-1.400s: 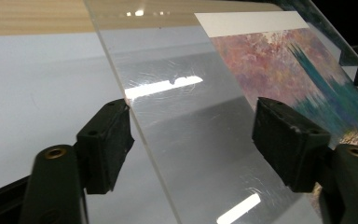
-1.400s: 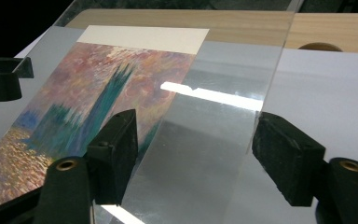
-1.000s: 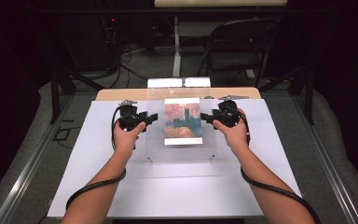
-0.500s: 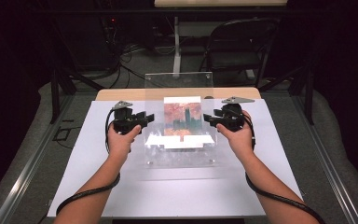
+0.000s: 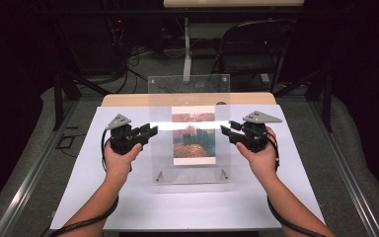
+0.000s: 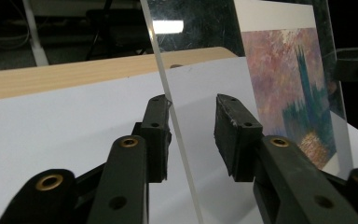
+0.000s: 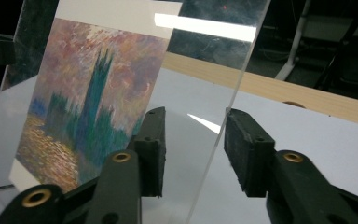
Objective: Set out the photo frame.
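Observation:
A clear acrylic sheet [image 5: 192, 91] stands tilted up from the table, its lower edge down by a second clear plate [image 5: 190, 177] with two small metal posts. A painted print [image 5: 193, 136] of dark towers under a pink sky rises with the sheet. My left gripper [image 5: 153, 131] straddles the sheet's left edge [image 6: 168, 107]; one pad touches it, the other stands apart. My right gripper [image 5: 225, 129] straddles the right edge [image 7: 223, 121] the same way, with a gap on one side. Both pairs of jaws have just been closing around the sheet, in the left gripper view [image 6: 191, 126] and the right gripper view [image 7: 193, 135].
A large white paper [image 5: 128, 197] covers the wooden table [image 5: 128, 100]. Behind the table are a folding chair [image 5: 251, 44], a white post and cables on the floor. Metal rails run along both sides.
The sheet's far edge has swung up from nearly flat to steeply tilted. Both hands rose with it, and the jaws narrowed around its side edges.

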Demonstrator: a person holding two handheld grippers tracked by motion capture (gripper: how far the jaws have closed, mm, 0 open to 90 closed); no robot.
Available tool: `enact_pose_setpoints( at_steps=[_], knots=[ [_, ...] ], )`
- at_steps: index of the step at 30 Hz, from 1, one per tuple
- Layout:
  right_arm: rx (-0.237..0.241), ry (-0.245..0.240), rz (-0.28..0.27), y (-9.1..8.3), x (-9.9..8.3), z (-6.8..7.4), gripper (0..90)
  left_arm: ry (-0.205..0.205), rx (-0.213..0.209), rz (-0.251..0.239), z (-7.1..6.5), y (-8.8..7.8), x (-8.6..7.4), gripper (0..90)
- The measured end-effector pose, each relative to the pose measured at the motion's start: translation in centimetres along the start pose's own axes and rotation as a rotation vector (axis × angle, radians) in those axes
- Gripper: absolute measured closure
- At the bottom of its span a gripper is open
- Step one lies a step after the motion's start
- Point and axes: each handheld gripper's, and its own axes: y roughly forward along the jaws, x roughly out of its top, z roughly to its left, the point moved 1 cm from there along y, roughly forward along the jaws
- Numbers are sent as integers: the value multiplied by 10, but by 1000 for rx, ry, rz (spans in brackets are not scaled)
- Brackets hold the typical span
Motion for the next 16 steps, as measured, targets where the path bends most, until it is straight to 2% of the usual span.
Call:
enact_pose_setpoints(
  at_steps=[6, 9, 12, 14, 15, 16],
  knots=[
    [23, -49, -62, -38, -14, 18, 691, 52, -26, -55, -22, -30, -16, 718],
    [40, -46, -76, -52, -21, 26, 705, 65, -46, -72, -32, -44, -25, 732],
    [67, -32, -88, -64, -29, 33, 707, 92, -47, -85, -40, -52, -31, 732],
    [82, -30, -96, -69, -34, 36, 685, 110, -60, -93, -44, -55, -35, 722],
    [87, -28, -97, -70, -36, 37, 680, 128, -54, -95, -45, -56, -36, 717],
    [87, -28, -97, -70, -36, 37, 680, 128, -54, -95, -45, -56, -36, 718]
  ],
)
